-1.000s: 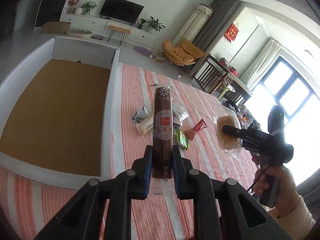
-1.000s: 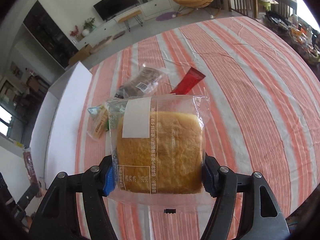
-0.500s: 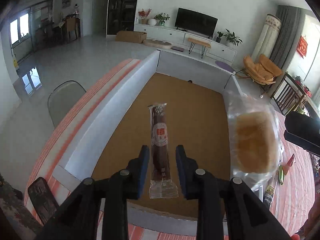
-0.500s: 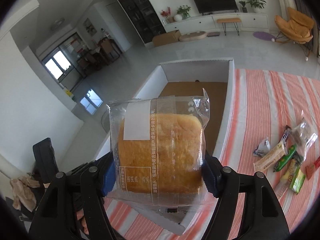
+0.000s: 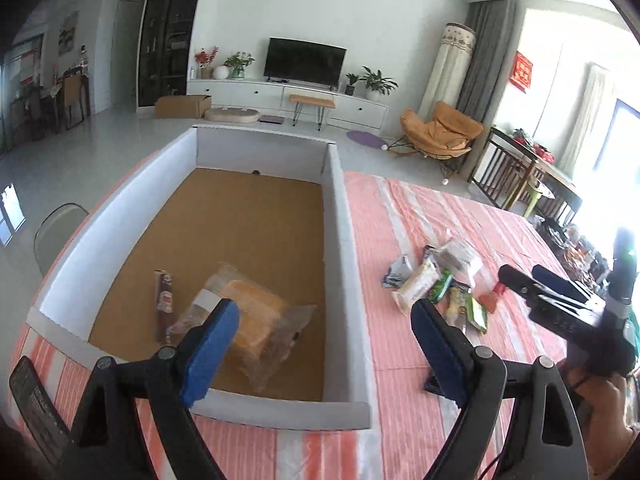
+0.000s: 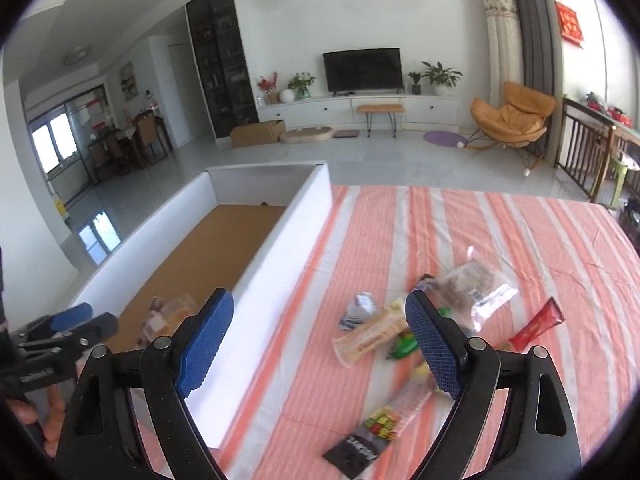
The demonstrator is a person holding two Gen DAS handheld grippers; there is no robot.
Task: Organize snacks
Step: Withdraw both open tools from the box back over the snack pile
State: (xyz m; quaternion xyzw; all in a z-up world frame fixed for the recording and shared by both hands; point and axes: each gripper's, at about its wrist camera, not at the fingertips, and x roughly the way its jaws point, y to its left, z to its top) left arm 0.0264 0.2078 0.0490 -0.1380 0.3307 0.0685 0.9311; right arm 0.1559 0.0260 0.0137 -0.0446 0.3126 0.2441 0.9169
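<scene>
Wrapped bread [image 5: 256,316] and brown sausage stick [image 5: 163,306] lie inside box [image 5: 340,216].

Bright daylight around me, window [image 5: 622,148] at my right blown out white, heavy fisheye bending and dark corners in both views, snack pile [image 6: 404,336] under my right claw smeared with motion blur

box [image 5: 340,216]: matt white card walls, brown cardboard floor
tablecloth [image 6: 460,232]: striped cloth
cake wrapper [image 5: 276,332]: glossy clear plastic
</scene>
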